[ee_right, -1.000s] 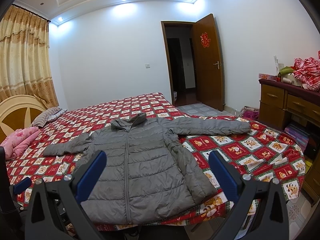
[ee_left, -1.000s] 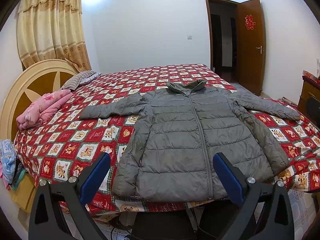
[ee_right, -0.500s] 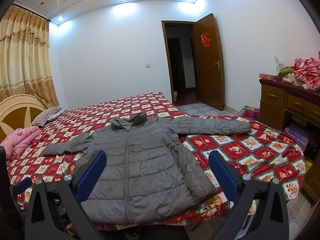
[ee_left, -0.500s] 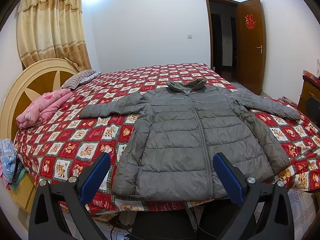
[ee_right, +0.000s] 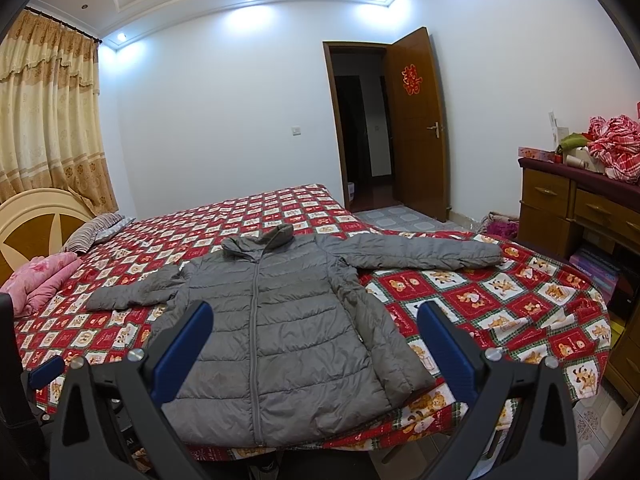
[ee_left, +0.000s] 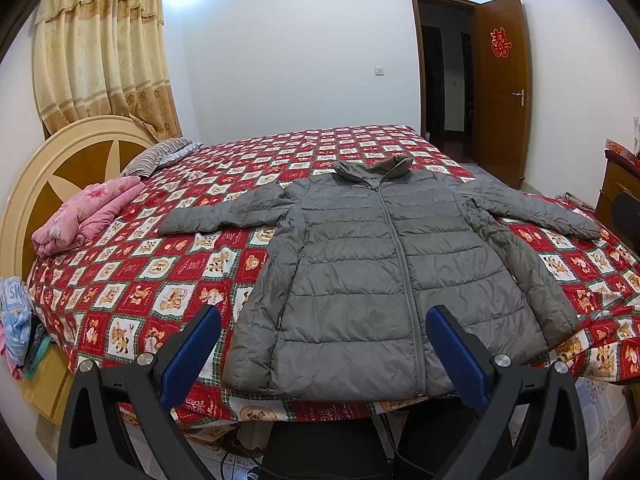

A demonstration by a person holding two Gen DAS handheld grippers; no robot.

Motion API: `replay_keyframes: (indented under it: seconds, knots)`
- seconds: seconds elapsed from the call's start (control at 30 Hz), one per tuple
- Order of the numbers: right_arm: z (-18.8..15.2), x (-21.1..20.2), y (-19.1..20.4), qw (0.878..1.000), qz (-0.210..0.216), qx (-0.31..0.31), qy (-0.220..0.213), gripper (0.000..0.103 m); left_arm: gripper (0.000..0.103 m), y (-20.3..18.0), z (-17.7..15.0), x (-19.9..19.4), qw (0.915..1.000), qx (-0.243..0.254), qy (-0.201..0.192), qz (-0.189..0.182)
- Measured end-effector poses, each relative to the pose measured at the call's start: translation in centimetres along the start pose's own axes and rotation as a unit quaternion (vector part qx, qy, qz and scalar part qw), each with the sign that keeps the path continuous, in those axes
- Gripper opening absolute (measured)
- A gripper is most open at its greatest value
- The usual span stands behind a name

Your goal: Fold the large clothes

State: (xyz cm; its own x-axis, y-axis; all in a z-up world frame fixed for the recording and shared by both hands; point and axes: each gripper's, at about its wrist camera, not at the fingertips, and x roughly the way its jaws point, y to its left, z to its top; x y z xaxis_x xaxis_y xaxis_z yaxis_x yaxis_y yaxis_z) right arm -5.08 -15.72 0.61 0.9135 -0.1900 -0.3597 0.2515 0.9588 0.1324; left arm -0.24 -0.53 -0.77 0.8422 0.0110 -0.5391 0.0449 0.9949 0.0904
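A grey quilted puffer jacket (ee_left: 372, 264) lies flat and zipped on the bed, front up, collar away from me, both sleeves spread out to the sides. It also shows in the right wrist view (ee_right: 272, 328). My left gripper (ee_left: 322, 350) is open and empty, held off the near bed edge in front of the jacket's hem. My right gripper (ee_right: 312, 348) is open and empty, also short of the hem. A blue pad of the left gripper (ee_right: 46, 372) shows at the left edge of the right wrist view.
The bed has a red checked bedspread (ee_left: 152, 280) and a round headboard (ee_left: 52, 168) at left. A pink folded blanket (ee_left: 86, 216) and a striped pillow (ee_left: 160, 156) lie near the headboard. A wooden dresser (ee_right: 576, 208) stands right of the bed. An open door (ee_right: 416, 128) is behind.
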Motion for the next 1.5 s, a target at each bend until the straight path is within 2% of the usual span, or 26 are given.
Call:
replay_keyframes:
  seconds: [0.8, 0.87, 0.97, 1.17, 1.37, 1.5]
  knots:
    - [0.0, 0.1, 0.0, 1.000, 0.001, -0.001, 0.000, 0.103, 0.102, -0.1, -0.1, 0.1, 1.0000, 0.001, 0.002, -0.001]
    - [0.0, 0.2, -0.2, 1.000, -0.001, -0.001, 0.001, 0.103, 0.102, 0.0, -0.2, 0.4, 1.0000, 0.000, 0.005, -0.007]
    - [0.1, 1.1, -1.5, 1.000, -0.014, 0.016, 0.006, 0.103, 0.102, 0.3, -0.2, 1.9, 0.9990, -0.006, 0.025, -0.035]
    - [-0.9, 6.1, -6.6, 0.992, -0.054, 0.090, 0.069, 0.103, 0.102, 0.5, -0.5, 6.8, 0.9966, -0.006, 0.066, -0.049]
    - [-2.5, 10.0, -10.3, 0.980, -0.099, 0.126, 0.118, 0.103, 0.102, 1.2, -0.5, 11.5, 0.9929, -0.024, 0.099, -0.062]
    - [-2.2, 12.6, -11.1, 0.975, -0.116, 0.130, 0.138, 0.103, 0.102, 1.0, 0.3, 13.6, 0.9920, -0.016, 0.108, -0.063]
